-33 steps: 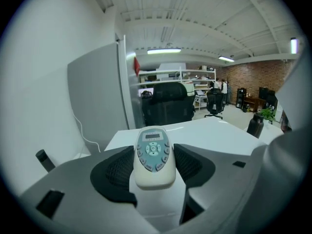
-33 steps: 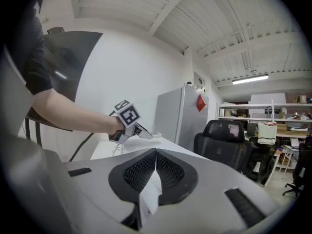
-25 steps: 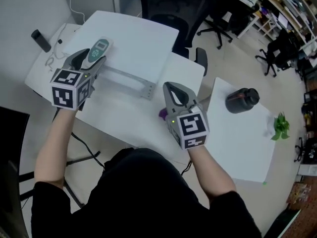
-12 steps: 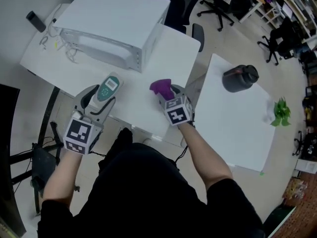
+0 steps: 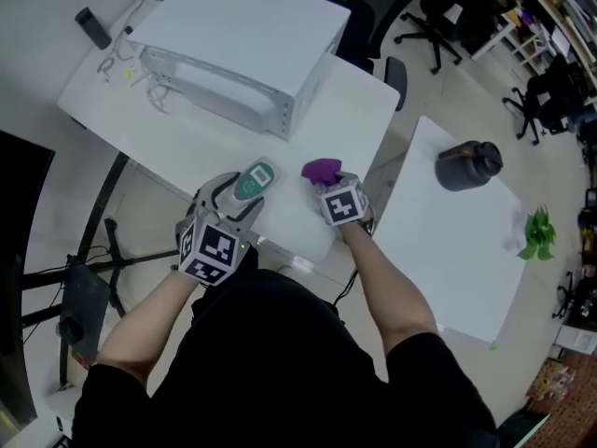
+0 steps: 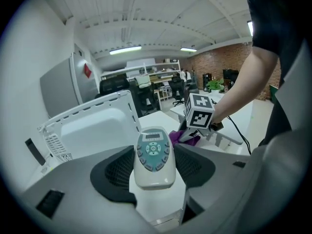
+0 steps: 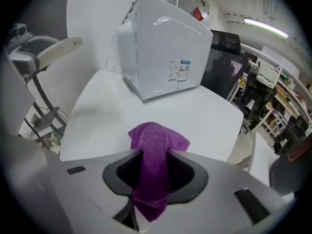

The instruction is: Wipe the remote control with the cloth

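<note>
A white remote control with a teal button face is clamped between the jaws of my left gripper, above the near edge of the white table. In the left gripper view the remote stands out forward between the dark pads. A purple cloth hangs from my right gripper, just right of the remote. In the right gripper view the cloth runs down through the gap of the right gripper. Its jaws are closing, and their tips pinch the cloth.
A large white box-shaped appliance stands at the back of the table, with cables and a small black object at its left. A second white table to the right carries a dark jar and a green plant. Office chairs stand beyond.
Both grippers have come to the table's near edge and closer together. The left still carries the remote; the purple cloth now sticks out at the right gripper's tips.
</note>
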The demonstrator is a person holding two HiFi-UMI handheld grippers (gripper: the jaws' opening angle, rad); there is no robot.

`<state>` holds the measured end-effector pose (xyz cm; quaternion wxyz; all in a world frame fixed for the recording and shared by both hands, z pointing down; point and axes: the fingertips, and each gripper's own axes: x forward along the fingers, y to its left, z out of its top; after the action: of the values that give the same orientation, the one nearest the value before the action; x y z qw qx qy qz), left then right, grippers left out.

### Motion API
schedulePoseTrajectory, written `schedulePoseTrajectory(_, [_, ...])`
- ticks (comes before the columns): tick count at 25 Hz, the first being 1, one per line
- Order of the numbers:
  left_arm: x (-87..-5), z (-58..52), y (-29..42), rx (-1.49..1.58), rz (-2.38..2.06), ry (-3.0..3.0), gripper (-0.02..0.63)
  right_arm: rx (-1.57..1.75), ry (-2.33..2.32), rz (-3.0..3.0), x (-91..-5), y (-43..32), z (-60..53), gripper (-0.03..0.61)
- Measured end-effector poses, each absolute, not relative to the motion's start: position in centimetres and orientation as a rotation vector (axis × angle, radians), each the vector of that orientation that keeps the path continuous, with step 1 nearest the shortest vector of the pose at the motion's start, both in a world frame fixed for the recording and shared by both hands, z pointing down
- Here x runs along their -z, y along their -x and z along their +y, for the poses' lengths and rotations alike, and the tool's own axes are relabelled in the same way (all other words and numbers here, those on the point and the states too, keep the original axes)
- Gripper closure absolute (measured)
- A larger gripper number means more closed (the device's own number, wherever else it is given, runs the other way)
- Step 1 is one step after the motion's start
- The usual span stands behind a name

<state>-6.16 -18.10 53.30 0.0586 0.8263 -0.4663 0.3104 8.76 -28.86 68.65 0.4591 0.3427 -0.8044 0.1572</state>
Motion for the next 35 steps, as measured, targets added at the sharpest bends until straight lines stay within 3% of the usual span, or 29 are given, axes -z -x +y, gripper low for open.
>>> schedulePoseTrajectory(9, [-53.3, -15.4, 4.3, -1.021, -1.466, -2.513, 0.371, -0.247, -0.869, -2.311, -55.5, -7.1, -23.0, 0.457])
schedulePoseTrajectory(15, [-52.8, -12.7, 2.9, -1.138, -1.466, -2.576, 0.371, -0.076, -0.592, -2.592, -45.8, -1.5, -14.4, 0.459])
schedulePoseTrajectory(21, [-51.1, -10.3, 2.4, -1.215, -1.452, -2.699, 0.371, 0.024, -0.309, -2.508, -46.5, 3.2, -8.0, 0.459])
schedulePoseTrajectory(31, [-47.4, -6.3, 5.5, -1.216, -1.455, -2.809, 0.371, -0.021, -0.641, -2.369, -46.2, 2.2, -10.2, 0.46])
schedulePoseTrajectory(35, [-47.5, -5.9, 7.0, -1.206, -1.46, -2.808, 0.371, 0.005, -0.574, -2.445, -43.8, 5.1, -7.0, 0.46])
